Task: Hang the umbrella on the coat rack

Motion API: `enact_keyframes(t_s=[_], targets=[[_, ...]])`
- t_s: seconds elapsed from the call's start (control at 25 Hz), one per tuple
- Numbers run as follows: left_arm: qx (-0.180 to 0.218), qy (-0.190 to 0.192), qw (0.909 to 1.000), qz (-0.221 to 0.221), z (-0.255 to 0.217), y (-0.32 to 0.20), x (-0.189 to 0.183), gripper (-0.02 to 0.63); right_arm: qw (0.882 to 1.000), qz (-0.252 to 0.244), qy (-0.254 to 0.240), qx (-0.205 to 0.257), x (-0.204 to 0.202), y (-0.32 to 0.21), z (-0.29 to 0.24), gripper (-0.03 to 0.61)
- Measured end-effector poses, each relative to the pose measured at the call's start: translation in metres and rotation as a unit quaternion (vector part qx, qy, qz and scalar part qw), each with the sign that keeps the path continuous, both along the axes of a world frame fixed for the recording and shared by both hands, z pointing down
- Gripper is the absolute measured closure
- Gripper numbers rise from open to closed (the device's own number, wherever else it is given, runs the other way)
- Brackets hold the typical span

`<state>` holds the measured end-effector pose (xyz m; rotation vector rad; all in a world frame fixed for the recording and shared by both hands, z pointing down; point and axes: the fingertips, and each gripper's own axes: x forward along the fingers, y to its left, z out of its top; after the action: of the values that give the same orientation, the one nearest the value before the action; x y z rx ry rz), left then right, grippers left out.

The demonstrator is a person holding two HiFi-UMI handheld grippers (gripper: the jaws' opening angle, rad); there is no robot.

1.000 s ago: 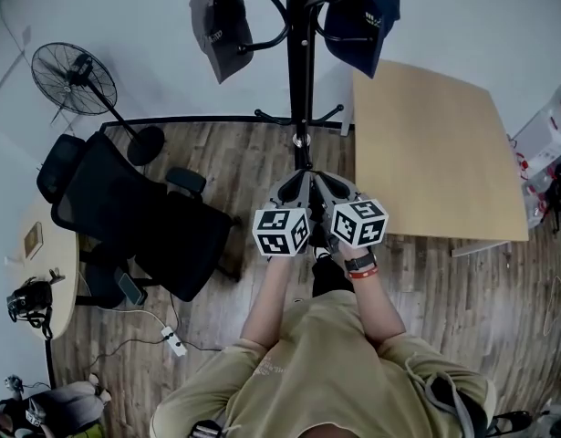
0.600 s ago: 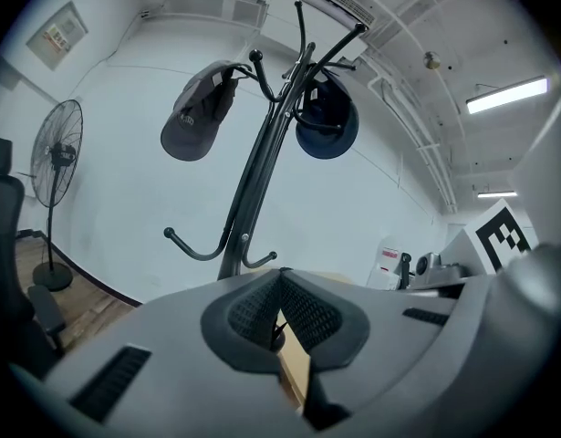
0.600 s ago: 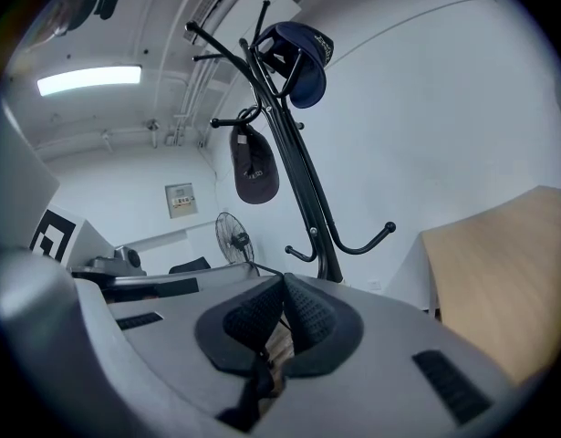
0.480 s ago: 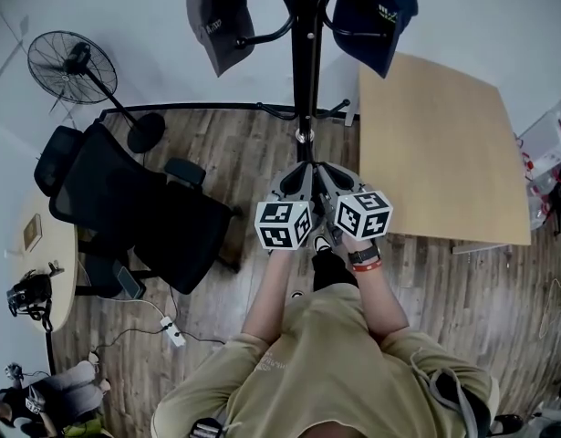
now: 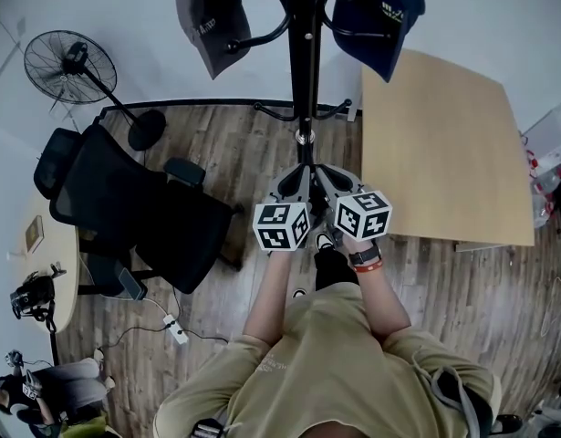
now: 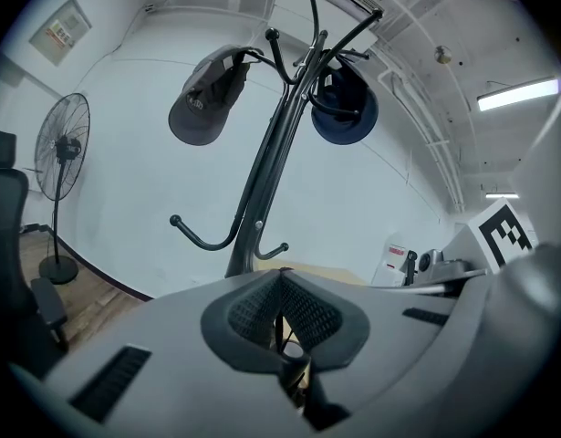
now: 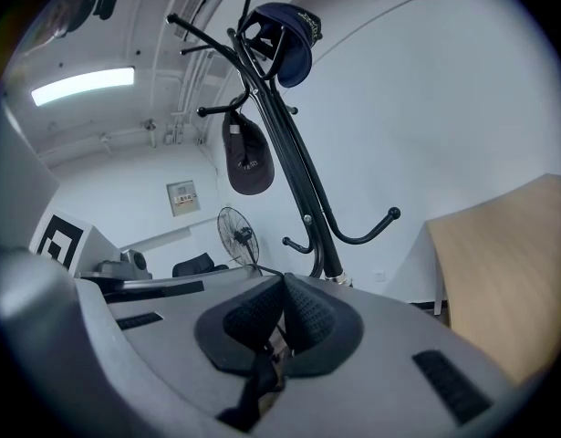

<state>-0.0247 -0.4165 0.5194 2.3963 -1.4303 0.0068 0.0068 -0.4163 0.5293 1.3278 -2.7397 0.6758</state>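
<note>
Left tool (image 6: pixel 280 279) and right tool (image 7: pixel 283 283) both clenched on the umbrella's (image 6: pixel 280 332) thin part. It may miss a rack (image 6: pixel 268 167) hook (image 6: pixel 200 236) — caps (image 6: pixel 205 99) crowd the top ones.

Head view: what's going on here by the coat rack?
A person stands at the coat rack, holding both grippers together close to its pole. The left gripper and right gripper each have jaws shut on a thin dark part, apparently of the umbrella. A grey cap and a navy cap hang up top; the umbrella isn't hung yet.
</note>
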Motion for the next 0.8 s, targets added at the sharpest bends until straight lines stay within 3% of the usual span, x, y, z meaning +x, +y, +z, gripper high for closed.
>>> enact_keyframes(t_s=[0.8], targets=[[-0.007, -0.003, 1.0000, -0.002, 0.008, -0.020, 0.000, 0.591, 1.000, -0.005, -0.006, -0.008, 0.006, -0.021, 0.009, 0.561]])
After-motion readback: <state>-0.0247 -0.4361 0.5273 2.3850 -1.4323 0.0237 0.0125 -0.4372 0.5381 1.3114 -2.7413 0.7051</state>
